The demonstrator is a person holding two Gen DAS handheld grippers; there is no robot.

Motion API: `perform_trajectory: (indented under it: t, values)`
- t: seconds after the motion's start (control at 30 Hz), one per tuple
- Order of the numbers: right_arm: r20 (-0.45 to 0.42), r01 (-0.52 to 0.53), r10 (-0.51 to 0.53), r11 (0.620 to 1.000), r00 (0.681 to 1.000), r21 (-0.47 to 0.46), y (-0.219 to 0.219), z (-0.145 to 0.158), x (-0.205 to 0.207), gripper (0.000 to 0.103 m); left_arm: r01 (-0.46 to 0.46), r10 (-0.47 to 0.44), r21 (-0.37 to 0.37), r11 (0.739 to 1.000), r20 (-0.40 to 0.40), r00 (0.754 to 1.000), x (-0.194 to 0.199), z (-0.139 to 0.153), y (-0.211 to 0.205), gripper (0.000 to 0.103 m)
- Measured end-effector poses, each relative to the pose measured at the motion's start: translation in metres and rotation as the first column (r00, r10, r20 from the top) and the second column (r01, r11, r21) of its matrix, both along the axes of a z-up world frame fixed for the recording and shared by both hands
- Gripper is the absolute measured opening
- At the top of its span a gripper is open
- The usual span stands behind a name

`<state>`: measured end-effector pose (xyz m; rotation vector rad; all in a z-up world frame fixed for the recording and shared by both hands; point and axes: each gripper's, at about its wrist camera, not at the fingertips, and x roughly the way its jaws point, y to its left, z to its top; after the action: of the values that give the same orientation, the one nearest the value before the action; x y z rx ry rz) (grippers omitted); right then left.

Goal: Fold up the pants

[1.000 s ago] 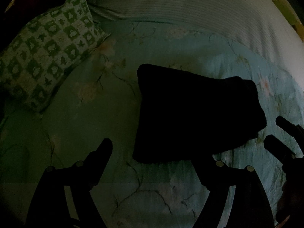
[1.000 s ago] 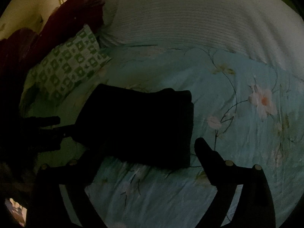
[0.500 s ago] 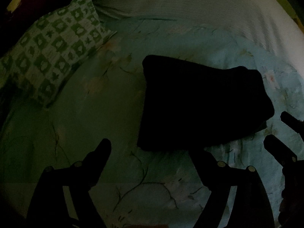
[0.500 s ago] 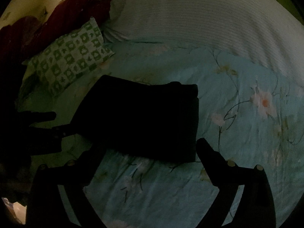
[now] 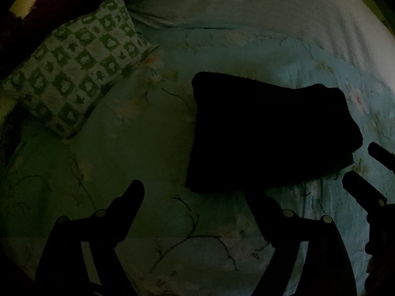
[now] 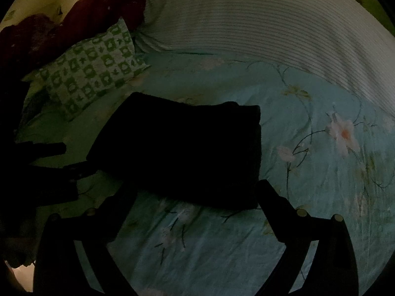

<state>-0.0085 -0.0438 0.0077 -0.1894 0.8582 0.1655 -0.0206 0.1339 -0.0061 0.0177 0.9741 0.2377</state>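
Observation:
The black pants [image 5: 266, 133] lie folded into a compact rectangle on the teal floral bedsheet [image 5: 138, 153]. They also show in the right wrist view [image 6: 182, 153]. My left gripper [image 5: 197, 192] is open and empty, just in front of the bundle's near left edge. My right gripper [image 6: 195, 187] is open and empty, its jaws standing on either side of the bundle's near edge. The right gripper's fingers [image 5: 363, 190] show at the right edge of the left wrist view. The left gripper's fingers [image 6: 49, 149] show at the left of the right wrist view.
A green and white checked pillow [image 5: 74, 74] lies at the far left. A white striped blanket [image 6: 259, 29] covers the far side of the bed. A dark red cloth [image 6: 74, 24] lies behind the pillow. The scene is dim.
Both grippers have drawn back slightly from the folded pants and both views have shifted a little. The pants have not moved. Both grippers stay open.

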Motion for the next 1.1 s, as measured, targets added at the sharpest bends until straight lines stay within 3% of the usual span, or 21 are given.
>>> perform_trajectory:
  t: [1.1]
  values:
    - [0.008, -0.012, 0.012, 1.000, 1.000, -0.002, 0.0095, 0.0007, -0.0013, 0.097, 0.004, -0.004, 0.019, 1.000, 0.006, 1.000, -0.0018, 0.0054, 0.0019, 0.085]
